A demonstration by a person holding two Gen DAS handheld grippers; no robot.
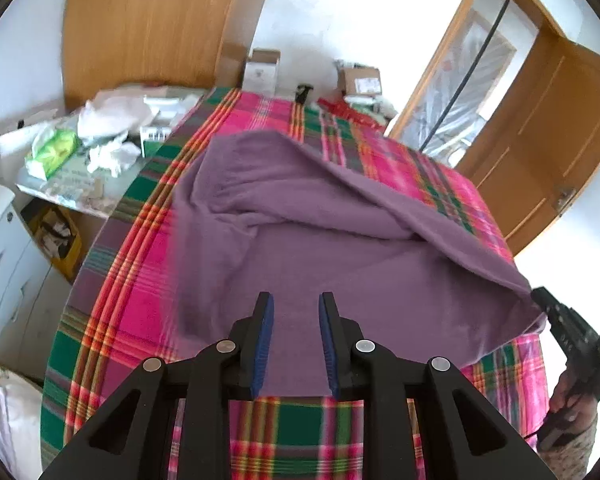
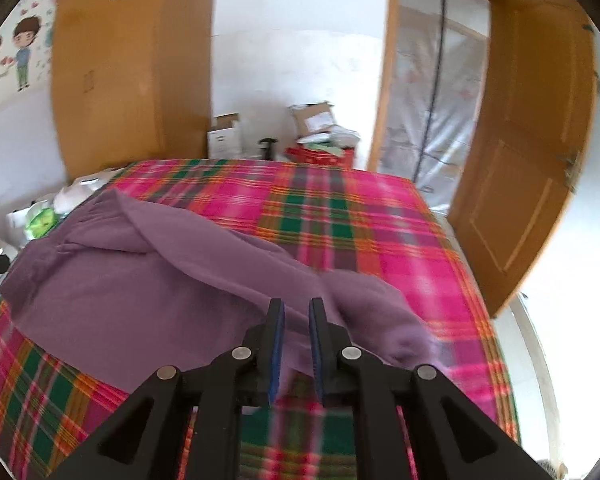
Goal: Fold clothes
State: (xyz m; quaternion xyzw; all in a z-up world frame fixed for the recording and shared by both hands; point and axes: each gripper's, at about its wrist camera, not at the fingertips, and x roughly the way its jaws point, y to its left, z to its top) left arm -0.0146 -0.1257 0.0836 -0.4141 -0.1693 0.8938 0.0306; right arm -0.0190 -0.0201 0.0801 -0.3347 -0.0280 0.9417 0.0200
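The purple garment [image 1: 300, 240] lies rumpled on the plaid-covered bed [image 1: 132, 280], its long axis running left to right, with the right gripper [image 2: 296, 340] narrowly parted over its near-right corner and the left gripper [image 1: 296, 344] spread wide and empty above the near edge.

both wrist cameras look forward along their own fingers from the near edge of the plaid bed [image 1: 112, 320], tilted down at it from close by. the left wrist view sits left of the right one. both share the bed [image 2: 380, 240] and the wooden door [image 1: 548, 136] beyond it.
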